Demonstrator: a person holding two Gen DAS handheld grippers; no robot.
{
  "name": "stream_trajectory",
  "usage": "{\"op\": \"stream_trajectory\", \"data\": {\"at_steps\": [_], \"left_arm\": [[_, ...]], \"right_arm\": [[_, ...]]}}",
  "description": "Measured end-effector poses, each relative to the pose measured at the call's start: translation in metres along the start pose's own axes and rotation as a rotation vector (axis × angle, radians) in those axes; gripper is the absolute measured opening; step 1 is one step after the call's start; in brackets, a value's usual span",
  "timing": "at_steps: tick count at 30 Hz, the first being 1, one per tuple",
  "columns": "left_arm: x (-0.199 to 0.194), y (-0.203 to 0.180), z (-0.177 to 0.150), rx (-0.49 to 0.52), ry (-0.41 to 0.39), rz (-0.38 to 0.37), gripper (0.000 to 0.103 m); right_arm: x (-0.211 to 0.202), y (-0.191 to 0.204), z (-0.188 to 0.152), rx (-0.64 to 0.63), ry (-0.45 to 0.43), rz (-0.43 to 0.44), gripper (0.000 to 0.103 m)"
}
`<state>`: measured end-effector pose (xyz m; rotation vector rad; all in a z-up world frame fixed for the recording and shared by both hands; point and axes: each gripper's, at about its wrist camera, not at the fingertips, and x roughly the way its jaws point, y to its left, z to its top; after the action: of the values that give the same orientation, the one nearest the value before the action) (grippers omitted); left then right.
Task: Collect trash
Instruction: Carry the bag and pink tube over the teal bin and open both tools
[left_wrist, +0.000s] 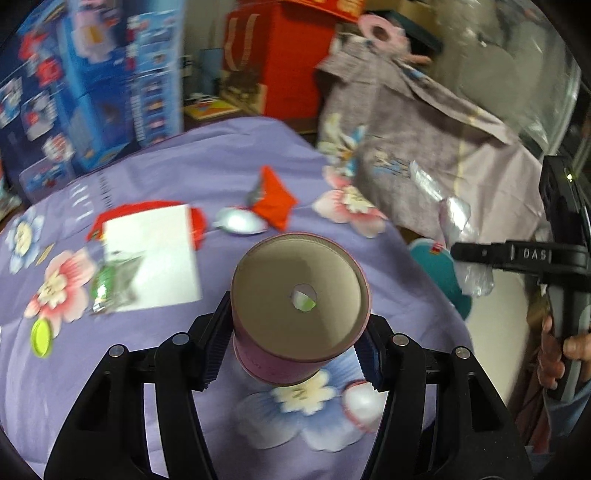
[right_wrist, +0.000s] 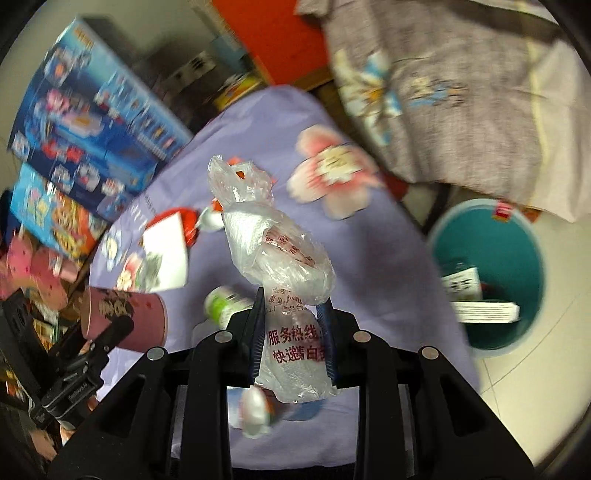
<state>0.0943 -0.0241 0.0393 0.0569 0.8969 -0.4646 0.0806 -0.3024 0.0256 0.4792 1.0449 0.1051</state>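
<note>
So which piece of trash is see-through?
The crumpled plastic bag with red writing, pinched in the right gripper. You can see through it, unlike the pink paper tube in the left gripper or the red wrapper.

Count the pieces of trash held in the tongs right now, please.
2. A pink cardboard tube sits clamped in the left tongs, and a crumpled clear plastic bag is pinched in the right tongs. More litter lies on the purple floral sheet, not held.
</note>
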Motion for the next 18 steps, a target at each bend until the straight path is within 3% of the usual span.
{"op": "stream_trajectory", "data": {"at_steps": [9,18], "left_arm": [[0.032,-0.091,0.03,0.132,0.033,-0.11,0.06],[0.086,-0.184,0.046,0.244,0.111,-0.207,0.061]], "right_arm": [[-0.061,-0.103,0.006,0.145,-0.13,-0.054,0.027],[-0.068,-0.183,-0.004,0.278,-0.136,-0.075,0.028]]}}
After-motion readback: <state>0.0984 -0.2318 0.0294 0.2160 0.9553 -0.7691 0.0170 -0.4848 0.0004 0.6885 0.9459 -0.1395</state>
